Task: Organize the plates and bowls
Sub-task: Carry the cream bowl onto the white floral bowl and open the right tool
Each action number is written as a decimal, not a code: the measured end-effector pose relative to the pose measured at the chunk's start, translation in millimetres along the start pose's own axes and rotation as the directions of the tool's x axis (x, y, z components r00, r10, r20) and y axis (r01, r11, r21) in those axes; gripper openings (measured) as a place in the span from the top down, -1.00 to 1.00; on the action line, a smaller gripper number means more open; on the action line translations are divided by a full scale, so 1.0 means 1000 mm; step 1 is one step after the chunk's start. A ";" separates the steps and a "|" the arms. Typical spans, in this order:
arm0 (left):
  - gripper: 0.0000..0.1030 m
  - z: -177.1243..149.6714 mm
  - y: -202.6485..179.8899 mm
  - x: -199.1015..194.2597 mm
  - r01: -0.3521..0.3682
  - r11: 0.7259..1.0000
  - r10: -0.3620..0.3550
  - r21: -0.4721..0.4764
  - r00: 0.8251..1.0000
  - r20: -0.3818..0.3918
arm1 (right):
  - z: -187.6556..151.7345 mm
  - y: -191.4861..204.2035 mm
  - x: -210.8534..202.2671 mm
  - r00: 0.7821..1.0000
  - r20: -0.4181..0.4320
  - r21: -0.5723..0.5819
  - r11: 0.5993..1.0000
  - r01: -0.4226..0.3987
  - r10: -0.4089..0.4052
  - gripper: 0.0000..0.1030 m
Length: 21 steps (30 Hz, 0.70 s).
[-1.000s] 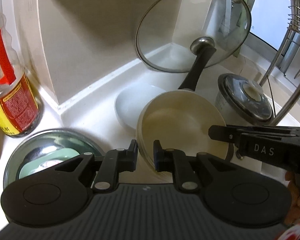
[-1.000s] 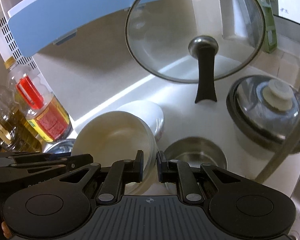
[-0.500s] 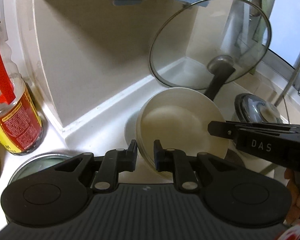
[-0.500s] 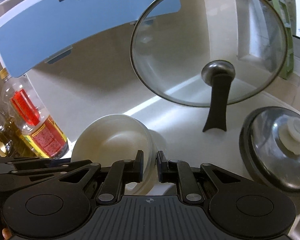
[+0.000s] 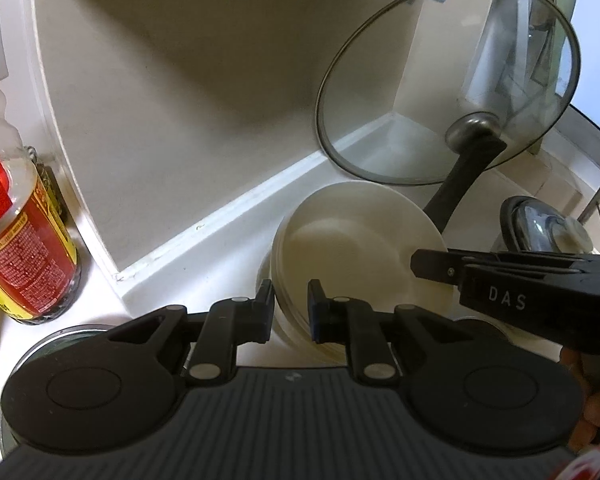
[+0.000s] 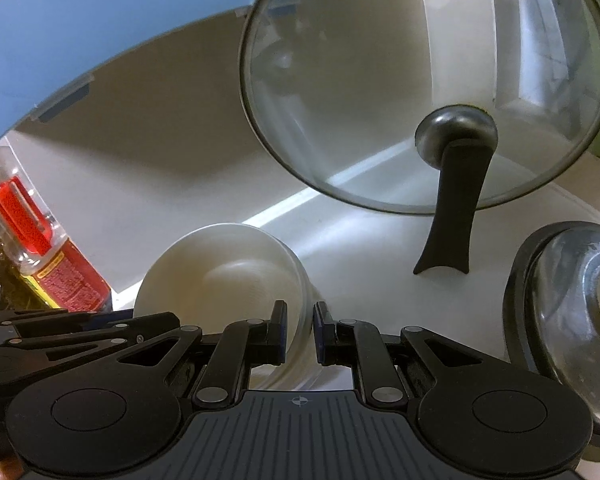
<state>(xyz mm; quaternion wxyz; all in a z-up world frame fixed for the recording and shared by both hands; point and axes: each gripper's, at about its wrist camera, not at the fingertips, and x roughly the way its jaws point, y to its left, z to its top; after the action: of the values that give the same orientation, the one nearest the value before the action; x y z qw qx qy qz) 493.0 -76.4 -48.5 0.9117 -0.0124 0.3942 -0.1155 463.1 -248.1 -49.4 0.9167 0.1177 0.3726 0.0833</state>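
A stack of shallow white bowls [image 5: 360, 248] hangs tilted just above the white counter, close to the back wall. My left gripper [image 5: 292, 308] is shut on the stack's near-left rim, with the layered rims between its pads. Shut on the opposite rim, my right gripper [image 6: 300, 328] also shows from the side in the left wrist view, as the right gripper [image 5: 418, 263]. In the right wrist view the bowl stack [image 6: 220, 276] fills the lower middle, and the left gripper [image 6: 80, 320] reaches in from the lower left. What lies under the stack is hidden.
A glass lid [image 5: 440, 92] on a black handle leans in the corner behind the stack. A lidded steel pot [image 6: 572, 300] stands at the right. An oil bottle [image 5: 24, 248] with a red label and a round steel lid [image 5: 60, 336] are on the left. A blue-fronted appliance [image 6: 100, 20] hangs above.
Both grippers carried the bowl stack toward the back wall and slightly lower. The white plate and the steel bowl on the counter have passed out of view.
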 end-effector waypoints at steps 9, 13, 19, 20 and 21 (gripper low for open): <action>0.71 0.002 0.001 0.011 0.005 1.000 -0.005 -0.004 0.999 -0.033 | 0.001 -0.003 0.010 0.999 -0.038 0.009 1.000 0.015 -0.015 0.73; 0.64 0.002 0.000 0.014 0.010 1.000 -0.010 -0.001 0.999 -0.041 | 0.002 -0.004 0.014 0.999 -0.047 0.018 1.000 0.020 -0.020 0.73; 0.58 0.001 0.001 0.014 0.018 1.000 -0.019 -0.003 0.999 -0.041 | 0.003 -0.006 0.018 0.998 -0.046 0.036 0.999 0.035 -0.033 0.72; 0.56 0.001 0.001 0.014 0.019 1.000 -0.019 -0.002 0.999 -0.040 | 0.003 -0.007 0.018 0.999 -0.043 0.040 0.999 0.030 -0.028 0.72; 0.55 0.001 0.002 0.013 0.019 1.000 -0.019 -0.003 0.999 -0.039 | 0.003 -0.007 0.018 0.999 -0.044 0.042 0.999 0.029 -0.028 0.72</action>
<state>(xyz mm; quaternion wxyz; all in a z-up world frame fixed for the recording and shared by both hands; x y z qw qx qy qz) 502.4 -77.5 -57.6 0.9026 -0.0151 0.4119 -0.1237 477.9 -250.8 -61.0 0.9068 0.1301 0.3958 0.0647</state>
